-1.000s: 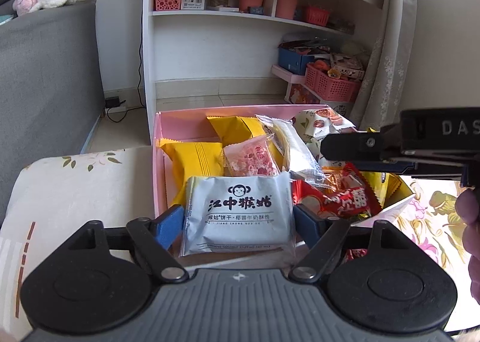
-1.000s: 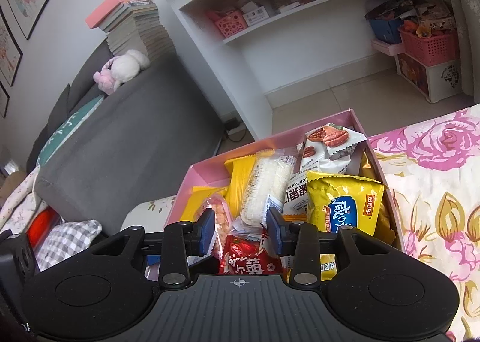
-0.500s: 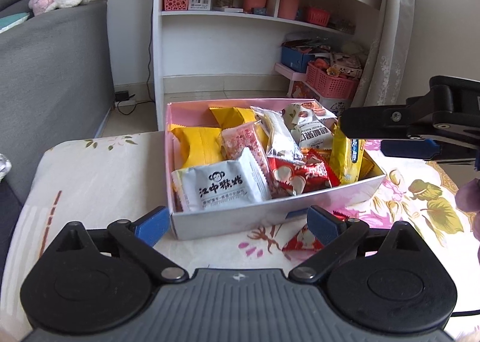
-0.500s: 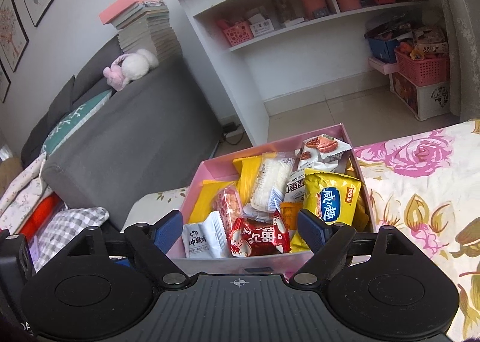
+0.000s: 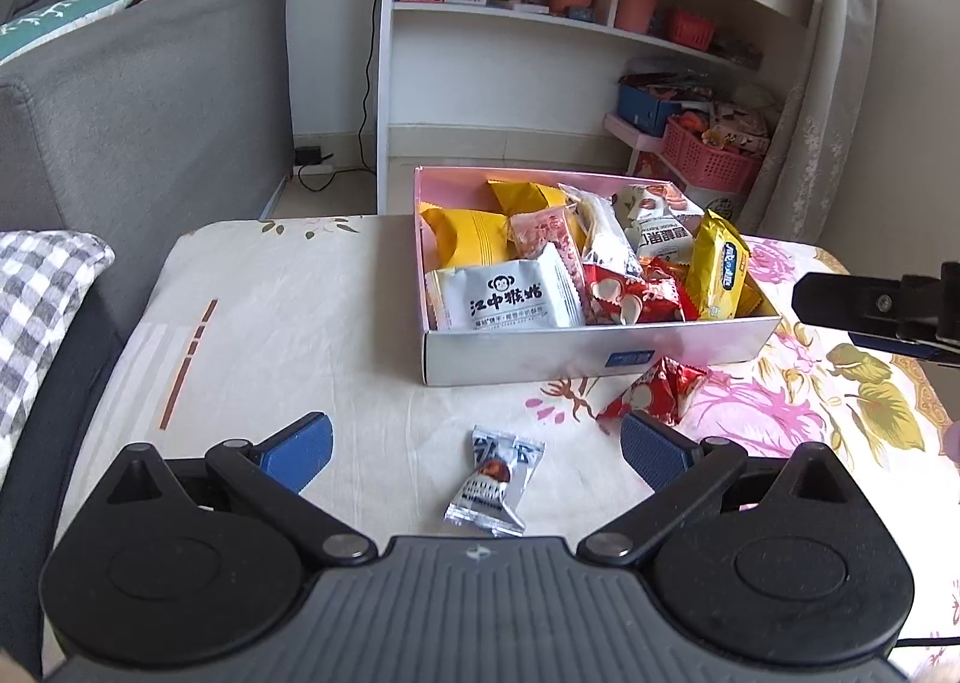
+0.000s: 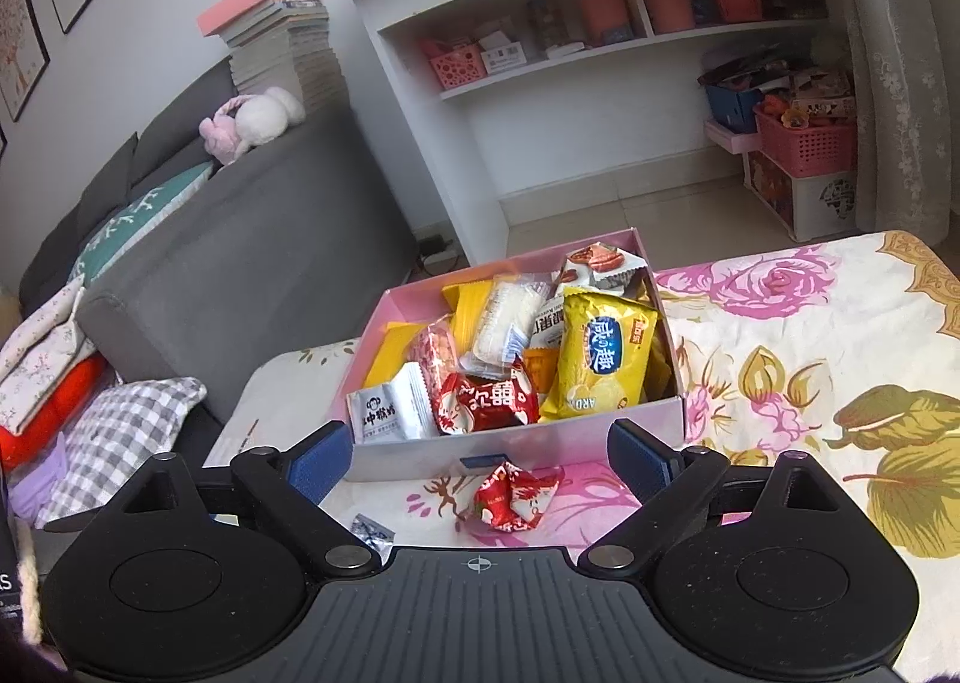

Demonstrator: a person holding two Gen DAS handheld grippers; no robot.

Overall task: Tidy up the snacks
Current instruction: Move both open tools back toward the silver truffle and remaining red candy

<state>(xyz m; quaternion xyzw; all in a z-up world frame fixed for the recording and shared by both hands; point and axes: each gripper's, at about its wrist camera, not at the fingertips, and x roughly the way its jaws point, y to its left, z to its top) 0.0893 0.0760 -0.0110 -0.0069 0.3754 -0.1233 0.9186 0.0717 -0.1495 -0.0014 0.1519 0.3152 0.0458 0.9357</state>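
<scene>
Black ribbed tool bodies, round pivot housings, silver screws, blue textured pads.

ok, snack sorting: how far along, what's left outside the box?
Mostly done: the pink box is packed with snack packets. In hand: nothing; the left claw and right claw have just been opening and hold nothing. Left: the red packet and the silver candy on the tablecloth in front of the box.

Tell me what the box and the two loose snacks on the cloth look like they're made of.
Box: likely glossy cardboard, flat folded walls with sheen. Red snack: crinkled shiny plastic film. Silver candy: foil-like plastic wrapper, twisted ends, reflective. Cloth: printed woven fabric, matte.
</scene>
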